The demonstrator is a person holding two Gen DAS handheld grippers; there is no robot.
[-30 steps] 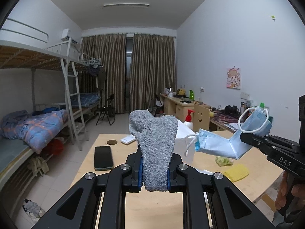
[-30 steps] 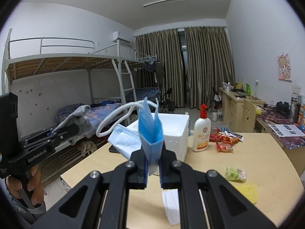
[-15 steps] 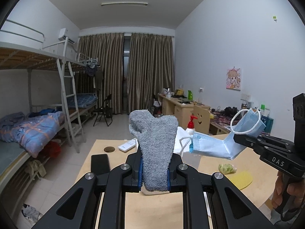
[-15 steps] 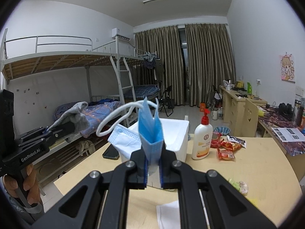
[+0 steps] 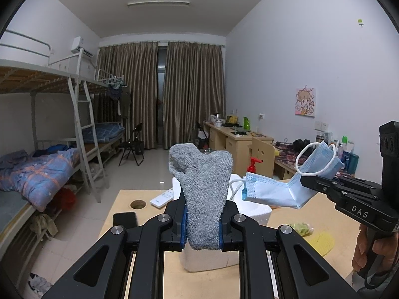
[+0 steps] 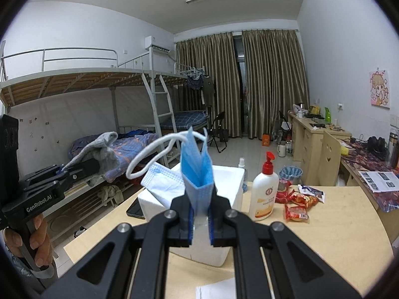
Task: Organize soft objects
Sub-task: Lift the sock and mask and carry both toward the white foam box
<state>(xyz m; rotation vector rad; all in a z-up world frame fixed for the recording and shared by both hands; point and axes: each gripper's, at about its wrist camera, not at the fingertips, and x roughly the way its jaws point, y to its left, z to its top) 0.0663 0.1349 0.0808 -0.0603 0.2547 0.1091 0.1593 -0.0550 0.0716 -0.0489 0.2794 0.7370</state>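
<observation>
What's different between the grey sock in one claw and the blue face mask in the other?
The sock is thick, fuzzy grey knit; the face mask is thin, pleated and blue with a white inner side. The mask has white ear loops; the sock has none. The sock stands upright in the left gripper, while the mask is folded in the right gripper, one half drooping sideways. Both are soft, pinched between closed fingers and held in the air near the white foam box.

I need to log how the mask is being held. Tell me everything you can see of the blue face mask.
The face mask is a pleated, disposable-looking one, blue outside and white inside, with white elastic ear loops. It is folded, its fold pinched in the shut right gripper, and held in the air above the white foam box. One half stands up; the other droops left. Nothing else touches it.
</observation>
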